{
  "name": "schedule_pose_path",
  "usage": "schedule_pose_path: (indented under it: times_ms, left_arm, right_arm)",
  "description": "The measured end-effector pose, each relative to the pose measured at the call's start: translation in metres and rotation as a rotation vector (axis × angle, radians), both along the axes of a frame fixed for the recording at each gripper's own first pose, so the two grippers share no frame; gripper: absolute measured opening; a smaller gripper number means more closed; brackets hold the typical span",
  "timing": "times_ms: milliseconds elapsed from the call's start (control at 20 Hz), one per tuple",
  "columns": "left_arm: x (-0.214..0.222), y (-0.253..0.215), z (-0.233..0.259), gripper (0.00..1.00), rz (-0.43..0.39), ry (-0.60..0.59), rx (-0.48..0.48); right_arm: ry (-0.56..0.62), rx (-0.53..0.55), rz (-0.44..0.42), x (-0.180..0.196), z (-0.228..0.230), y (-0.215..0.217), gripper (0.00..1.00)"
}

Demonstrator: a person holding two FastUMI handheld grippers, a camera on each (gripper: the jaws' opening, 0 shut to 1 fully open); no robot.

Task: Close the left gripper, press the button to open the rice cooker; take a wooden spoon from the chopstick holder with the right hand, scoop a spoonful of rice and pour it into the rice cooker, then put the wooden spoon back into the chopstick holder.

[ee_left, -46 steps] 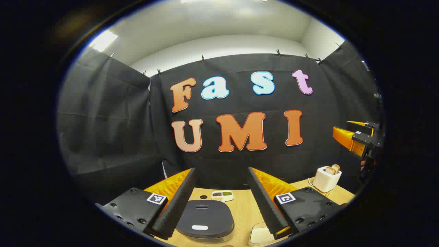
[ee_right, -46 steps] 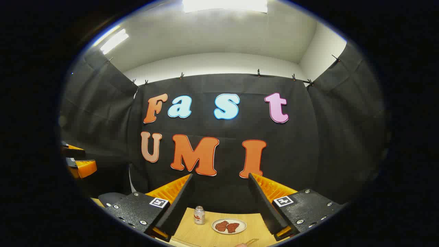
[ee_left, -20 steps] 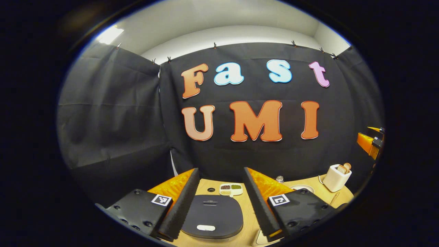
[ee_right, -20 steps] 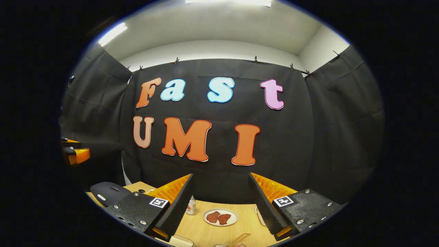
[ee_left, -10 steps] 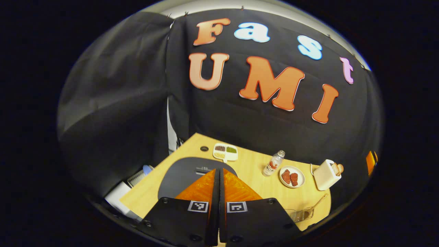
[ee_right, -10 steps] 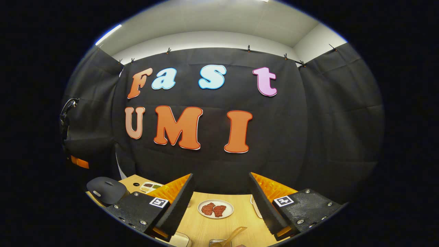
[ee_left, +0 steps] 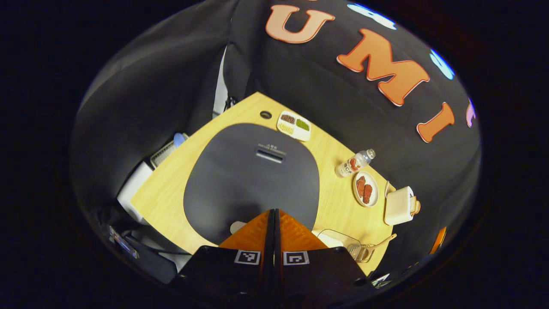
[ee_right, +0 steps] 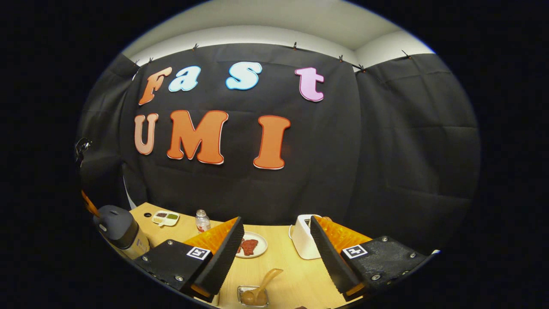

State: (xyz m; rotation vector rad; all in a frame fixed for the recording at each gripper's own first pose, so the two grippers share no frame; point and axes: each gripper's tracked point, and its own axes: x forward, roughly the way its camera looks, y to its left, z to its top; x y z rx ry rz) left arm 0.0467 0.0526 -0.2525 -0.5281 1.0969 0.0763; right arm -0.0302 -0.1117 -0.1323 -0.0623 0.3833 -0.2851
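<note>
- Dark grey, the rice cooker sits on the wooden table with its lid still down; the left gripper view now looks steeply down on it, where a second ago it looked level at the booth wall.
- Left gripper: its fingers are pressed together with nothing between them, whereas a second earlier they stood spread. The first clause of the task is judged done.
- Its tips hover at the near edge of the lid, just beside the pale button, which is partly hidden behind the left finger. Contact cannot be told.
- Judgement: the press is the step in hand; the tips need a small shift toward the button before pushing down.
- Right gripper: fingers are spread wide and hold nothing. It has tilted downward over the last second, bringing more of the table into its view.
- Wooden spoon stands tilted in the clear chopstick holder, low between the right gripper's fingers and near them; it is untouched.
- Divided dish of grains lies at the far edge of the table, behind the cooker; whether rice is among them is too small to tell.
- Bottle, plate of meat and toaster stand apart from the working path.
- Risk: the spoon's slant may make it slip from a careless pinch.
</note>
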Motion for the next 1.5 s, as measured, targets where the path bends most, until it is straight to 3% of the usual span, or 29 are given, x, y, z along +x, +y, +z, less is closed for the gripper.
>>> schedule_pose_path:
  times_ms: [350,750,1000,1200,1400,1500]
  left_arm:
    - [-0.023,0.01,-0.036,0.06,0.04,0.128,-0.041]
    - [-0.024,0.014,-0.035,0.06,0.03,0.119,0.007]
    - [-0.01,0.013,0.011,0.06,-0.008,-0.044,0.082]
    - [0.034,0.021,0.078,0.06,-0.05,-0.305,0.232]
    - [0.07,0.04,0.128,0.02,-0.027,-0.51,0.382]
    - [0.084,0.045,0.144,0.06,-0.002,-0.578,0.424]
  right_arm:
    - [0.081,0.073,-0.057,-0.014,-0.032,-0.012,0.96]
    - [0.104,0.097,-0.025,-0.013,-0.046,0.0,0.96]
    - [0.14,0.088,-0.015,-0.021,-0.057,-0.006,0.96]
    - [0.15,0.108,-0.025,-0.028,-0.063,-0.013,0.96]
    - [0.165,0.123,-0.025,-0.033,-0.071,-0.014,0.96]
    - [0.176,0.134,-0.023,-0.038,-0.074,-0.014,0.96]
